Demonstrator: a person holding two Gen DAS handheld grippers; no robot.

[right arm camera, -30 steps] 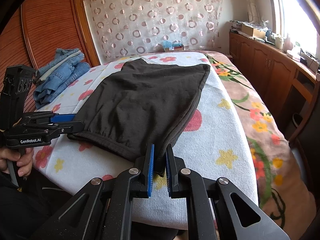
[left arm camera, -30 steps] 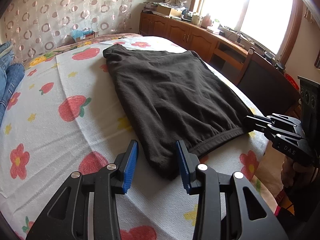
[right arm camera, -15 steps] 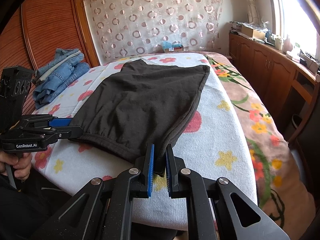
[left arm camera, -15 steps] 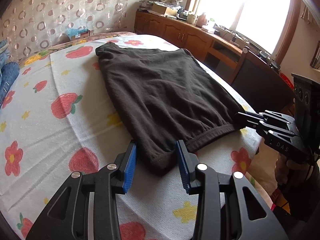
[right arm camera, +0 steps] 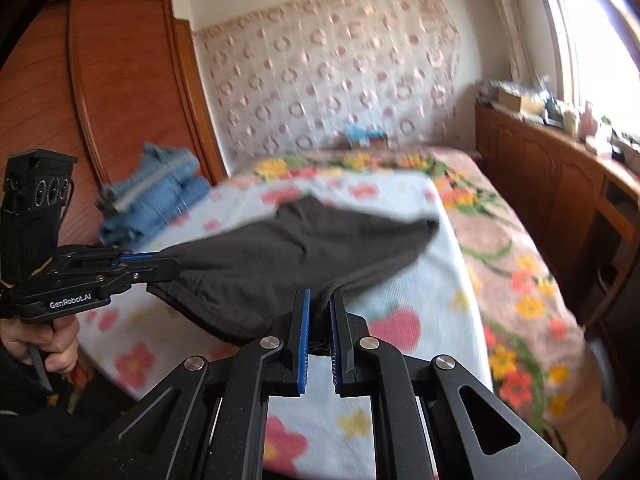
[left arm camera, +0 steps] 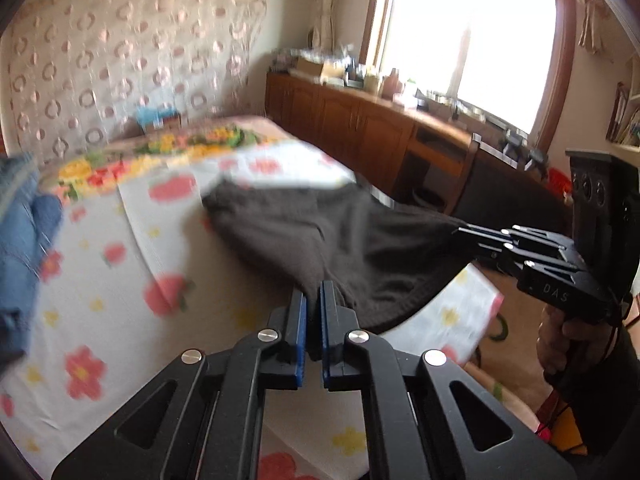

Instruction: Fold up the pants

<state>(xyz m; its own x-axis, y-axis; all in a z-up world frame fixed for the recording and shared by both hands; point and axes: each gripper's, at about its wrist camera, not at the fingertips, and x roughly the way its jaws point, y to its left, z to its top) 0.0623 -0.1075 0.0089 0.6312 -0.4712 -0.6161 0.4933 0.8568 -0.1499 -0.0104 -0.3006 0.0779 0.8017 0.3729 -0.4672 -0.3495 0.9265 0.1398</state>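
Flower-printed bedding fills the bottom of both my views, a white towel-like sheet (right arm camera: 400, 248) spread over the bed (right arm camera: 516, 256). Nearest the lens in my left view, the left gripper (left arm camera: 313, 300) has just closed its blue pads on the near corner of the dark pants (left arm camera: 320, 236), pinching cloth between them. In my right view the right gripper (right arm camera: 320, 300) is clamped tight on the other near corner. Between the two grips the waistband edge sags, raised off the sheet, while the far end of the pants trails on the bed toward mid-frame. Open sheet lies at lower left of the left view and right of the pants in the right view, up to the mattress edge. Folded blue jeans (right arm camera: 160, 200) sit at the left edge by a wooden wardrobe (right arm camera: 120, 92). Farther back hang a patterned curtain (right arm camera: 328, 68), and a cluttered wooden cabinet (left arm camera: 360, 128) runs under the bright window (left arm camera: 472, 40) at upper right. Both views are blurred.
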